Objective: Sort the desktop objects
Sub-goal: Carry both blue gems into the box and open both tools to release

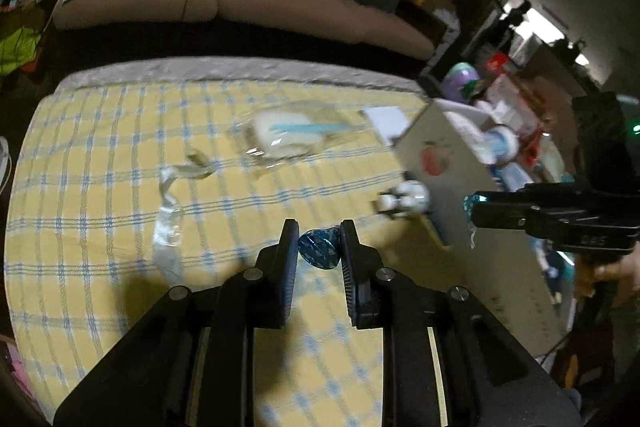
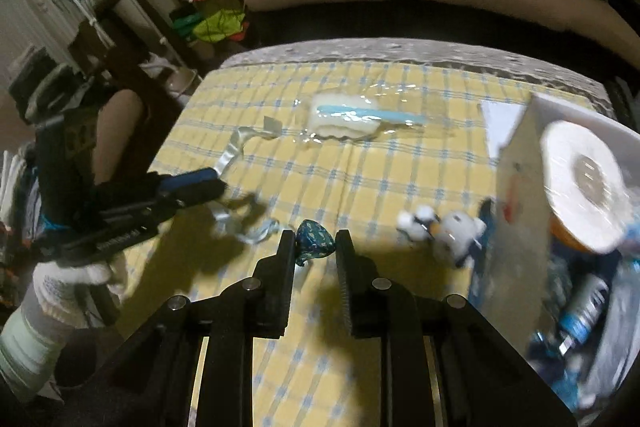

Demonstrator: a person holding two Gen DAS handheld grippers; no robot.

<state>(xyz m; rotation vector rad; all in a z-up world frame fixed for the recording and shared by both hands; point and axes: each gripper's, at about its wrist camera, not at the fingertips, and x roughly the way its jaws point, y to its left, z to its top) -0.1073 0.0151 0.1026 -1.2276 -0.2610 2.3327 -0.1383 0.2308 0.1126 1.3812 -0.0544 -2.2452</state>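
In the left wrist view my left gripper (image 1: pixel 319 241) is shut on a blue foil-wrapped candy (image 1: pixel 320 255), held above the yellow checked tablecloth (image 1: pixel 100 187). My right gripper (image 2: pixel 315 243) is likewise shut on a second blue foil candy (image 2: pixel 314 235). That gripper shows at the right of the left wrist view (image 1: pixel 476 211), with blue foil at its tip, close to the white box (image 1: pixel 436 147). The left gripper (image 2: pixel 218 187) appears at the left of the right wrist view in a white-gloved hand; its candy is hidden there.
A clear bag with a white sponge and blue-handled brush (image 2: pixel 348 119) lies mid-table. Clear wrappers (image 1: pixel 170 215) lie left. A small white toy figure (image 2: pixel 440 227) stands beside the box, which holds a paper roll (image 2: pixel 580 187). A white card (image 1: pixel 386 119) lies behind it. A sofa stands beyond.
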